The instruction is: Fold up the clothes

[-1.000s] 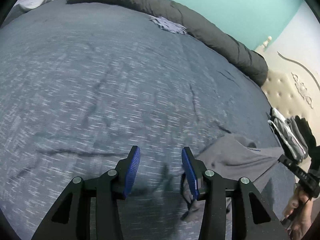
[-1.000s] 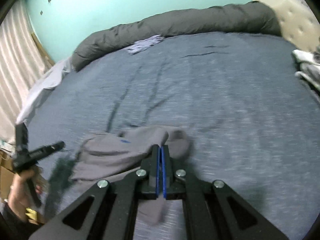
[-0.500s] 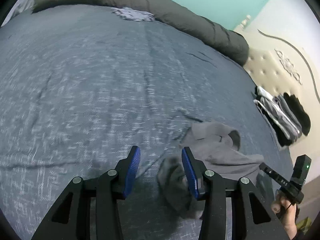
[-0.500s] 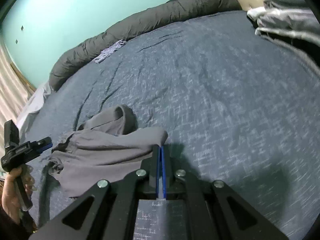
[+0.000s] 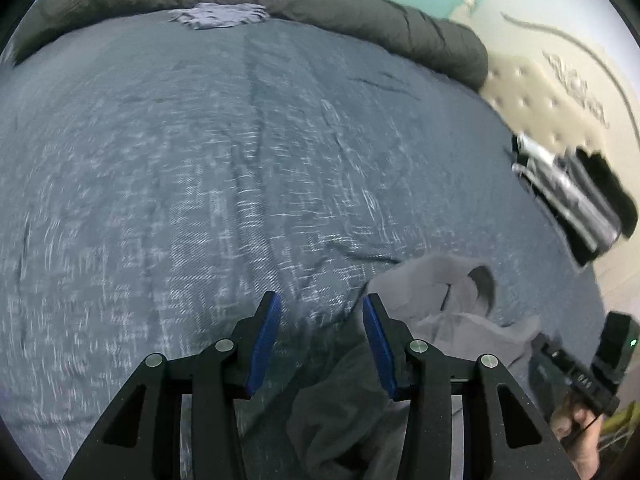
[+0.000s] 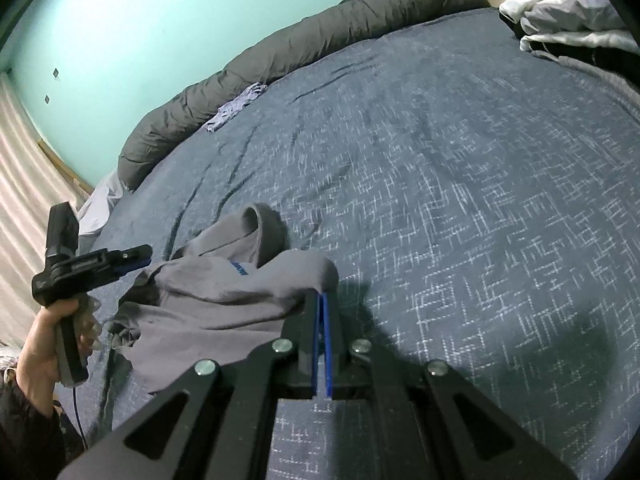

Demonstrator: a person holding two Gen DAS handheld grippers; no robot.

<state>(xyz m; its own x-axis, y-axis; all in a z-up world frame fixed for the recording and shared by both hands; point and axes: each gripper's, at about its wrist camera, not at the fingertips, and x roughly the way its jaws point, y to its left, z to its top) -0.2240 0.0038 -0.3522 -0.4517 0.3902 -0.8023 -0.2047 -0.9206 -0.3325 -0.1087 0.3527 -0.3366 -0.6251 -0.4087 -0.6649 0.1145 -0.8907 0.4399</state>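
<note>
Since a second ago you are dragging the grey garment (image 6: 224, 292) farther onto the bed (image 6: 460, 200), right gripper (image 6: 322, 300) clamping its edge, left gripper (image 5: 320, 344) gaping empty near it, spreading flat likely coming next.

A home bedroom — a wide bed (image 6: 460, 200) with blue patterned cover, tufted headboard (image 5: 536, 92), turquoise wall (image 6: 160, 32).

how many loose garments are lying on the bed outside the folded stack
2: a crumpled grey garment at the near edge, pinched by the right gripper; a small pale lavender cloth at the far side against the rolled dark grey duvet. Others may be out of view.
</note>
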